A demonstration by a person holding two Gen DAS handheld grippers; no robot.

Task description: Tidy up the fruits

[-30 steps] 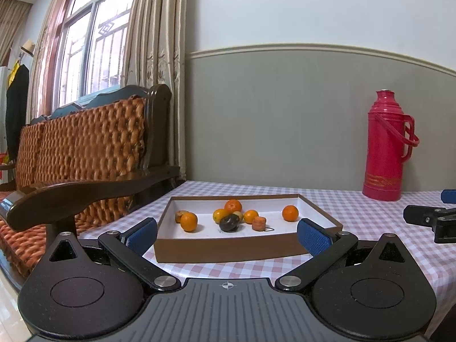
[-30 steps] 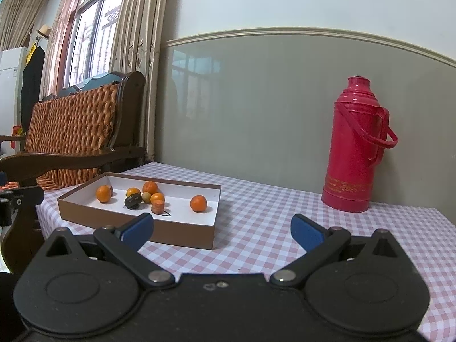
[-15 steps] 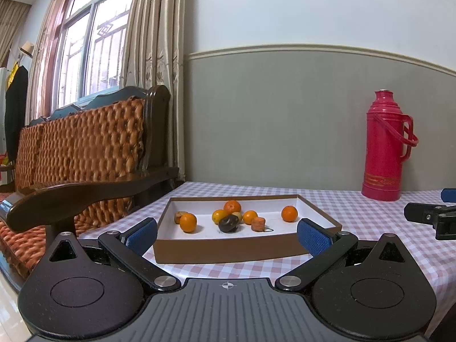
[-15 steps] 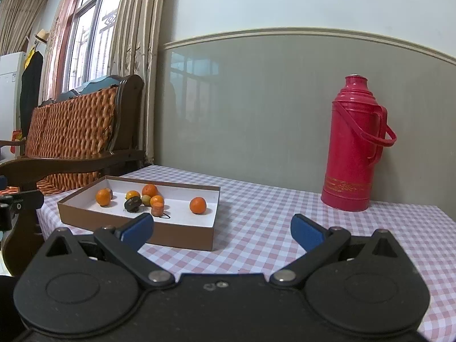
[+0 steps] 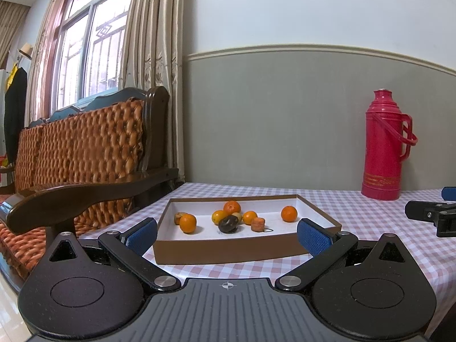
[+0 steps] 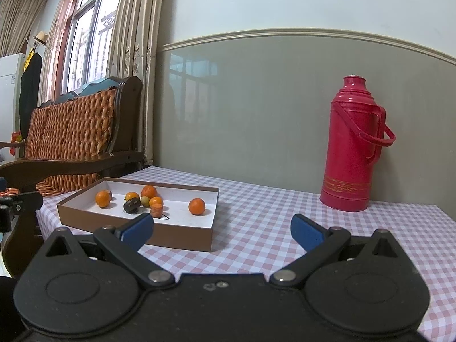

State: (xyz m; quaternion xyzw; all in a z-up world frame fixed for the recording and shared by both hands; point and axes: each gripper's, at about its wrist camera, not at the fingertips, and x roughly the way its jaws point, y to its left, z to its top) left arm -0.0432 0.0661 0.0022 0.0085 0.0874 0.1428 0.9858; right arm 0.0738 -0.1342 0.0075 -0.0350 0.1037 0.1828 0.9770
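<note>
One shallow brown box sits on the checked table. Inside it: five oranges, one dark fruit, one small reddish fruit, plus two pale ones partly hidden. One red flask stands well apart. Left gripper and right gripper: fingers spread wide, holding nothing.

Small orange fruits loose inside shallow brown box
</note>
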